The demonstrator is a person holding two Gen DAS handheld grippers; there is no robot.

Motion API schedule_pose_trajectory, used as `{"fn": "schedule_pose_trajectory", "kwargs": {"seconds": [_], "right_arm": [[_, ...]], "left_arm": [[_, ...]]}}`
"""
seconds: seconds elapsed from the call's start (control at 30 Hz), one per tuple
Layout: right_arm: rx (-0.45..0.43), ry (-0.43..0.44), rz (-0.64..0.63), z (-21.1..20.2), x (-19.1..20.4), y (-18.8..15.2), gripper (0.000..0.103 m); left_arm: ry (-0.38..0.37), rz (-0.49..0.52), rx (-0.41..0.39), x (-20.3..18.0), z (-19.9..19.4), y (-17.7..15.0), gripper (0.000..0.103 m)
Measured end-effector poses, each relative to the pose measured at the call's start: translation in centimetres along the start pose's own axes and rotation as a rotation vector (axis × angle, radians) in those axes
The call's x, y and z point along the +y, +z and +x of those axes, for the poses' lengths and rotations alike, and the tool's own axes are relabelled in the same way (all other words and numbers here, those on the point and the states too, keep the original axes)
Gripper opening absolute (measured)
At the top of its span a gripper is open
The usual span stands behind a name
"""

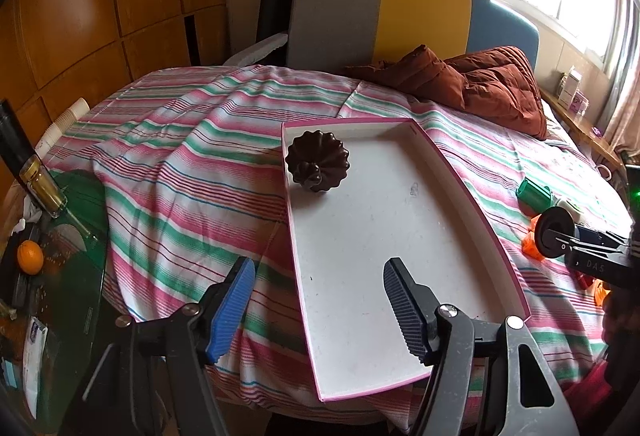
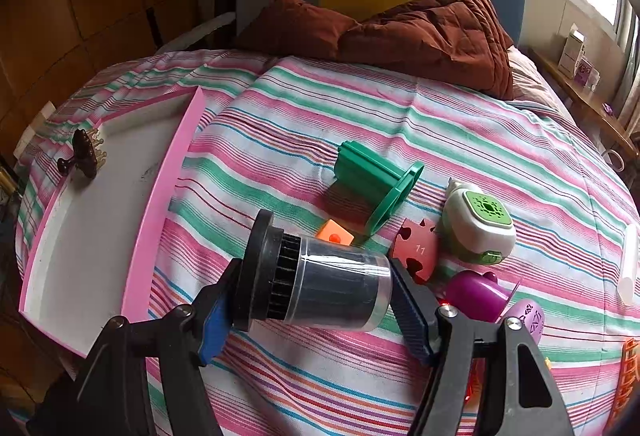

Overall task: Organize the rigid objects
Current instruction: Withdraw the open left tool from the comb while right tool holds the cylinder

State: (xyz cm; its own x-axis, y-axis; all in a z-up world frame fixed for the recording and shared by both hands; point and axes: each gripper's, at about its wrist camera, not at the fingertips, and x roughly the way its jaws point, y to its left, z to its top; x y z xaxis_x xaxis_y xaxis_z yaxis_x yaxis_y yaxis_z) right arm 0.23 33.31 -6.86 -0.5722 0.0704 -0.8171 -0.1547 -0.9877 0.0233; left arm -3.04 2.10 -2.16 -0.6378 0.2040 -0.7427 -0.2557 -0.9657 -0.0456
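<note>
One item so far: a dark brown fluted piece (image 1: 318,166) sits in the far left corner of the pink-edged tray (image 1: 472,180), on the striped bedspread (image 1: 180,176).
Left gripper (image 1: 318,310): jaws apart, nothing between them, poised over the tray's near end; the blue pads (image 1: 232,308) touch nothing.
Right gripper (image 2: 312,310): jaws closed on the black-and-clear cylinder (image 2: 320,280), one pad on its wide black cap, the other on the clear end, so it is gripped end to end and lies crosswise, just right of the tray's pink wall.
Cylinder, handling: looks like hard plastic, stiff and probably light; the clear sleeve appears glossy and could slip, so the ribbed black band or the flat ends seem the surer hold. Its round body would likely roll if set on its side.
Waiting pile: right of the held cylinder lie a green flanged spool (image 2: 376,188), an orange block (image 2: 335,232), a red puzzle-shaped piece (image 2: 418,248), a white-and-green device (image 2: 478,228) and a purple piece (image 2: 476,294), close together, some touching.
Pile, handling: all look rigid. The spool's ribbed core seems a better grip than its thin flange, and the white device's rounded shell may slide between flat pads.
Tray: shallow and mostly bare, with ample room near the camera.
</note>
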Motion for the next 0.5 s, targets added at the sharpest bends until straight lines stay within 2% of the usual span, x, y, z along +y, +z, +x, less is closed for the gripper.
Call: {"fn": "schedule_pose_trajectory", "kwargs": {"seconds": [0.5], "right_arm": [[-0.049, 0.033, -0.019, -2.3, 1.9, 0.4, 0.07]], "left_arm": [[0.0, -0.009, 0.014, 0.4, 0.2, -0.5, 0.068]]}}
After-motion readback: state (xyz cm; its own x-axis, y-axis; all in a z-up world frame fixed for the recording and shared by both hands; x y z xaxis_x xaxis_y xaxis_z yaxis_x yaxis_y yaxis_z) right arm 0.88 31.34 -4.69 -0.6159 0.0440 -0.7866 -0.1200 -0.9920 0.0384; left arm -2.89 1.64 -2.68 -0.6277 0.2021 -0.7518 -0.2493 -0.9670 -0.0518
